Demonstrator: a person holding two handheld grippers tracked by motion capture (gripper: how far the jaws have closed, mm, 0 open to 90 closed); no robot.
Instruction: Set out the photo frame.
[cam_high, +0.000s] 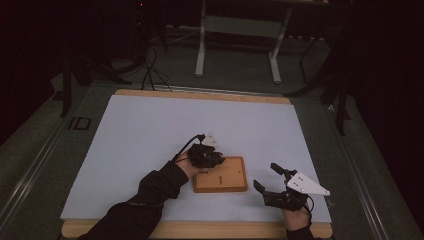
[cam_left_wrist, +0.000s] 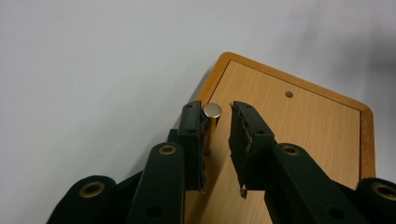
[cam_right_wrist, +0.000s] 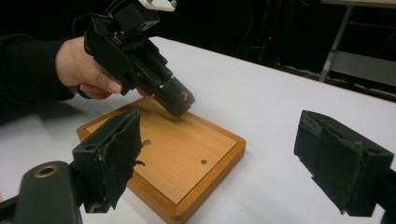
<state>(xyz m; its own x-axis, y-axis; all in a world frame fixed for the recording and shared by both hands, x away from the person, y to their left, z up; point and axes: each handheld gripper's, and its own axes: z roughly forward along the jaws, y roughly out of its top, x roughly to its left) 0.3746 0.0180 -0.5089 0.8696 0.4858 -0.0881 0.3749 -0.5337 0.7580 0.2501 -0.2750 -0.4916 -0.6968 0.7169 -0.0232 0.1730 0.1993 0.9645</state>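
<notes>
I have the left tool (cam_left_wrist: 218, 116) straddling the short upright metal pin (cam_left_wrist: 211, 122), which stands in the near corner of the square wooden board (cam_left_wrist: 299, 135); jaws narrow, one pad touching, the other apart. The pin's axis is vertical. Right tool (cam_high: 272, 181) sits wide and empty, right of the board.

Metal pin (cam_left_wrist: 211, 126) upright on wooden board (cam_left_wrist: 299, 135), against left jaw; right jaw apart.
</notes>
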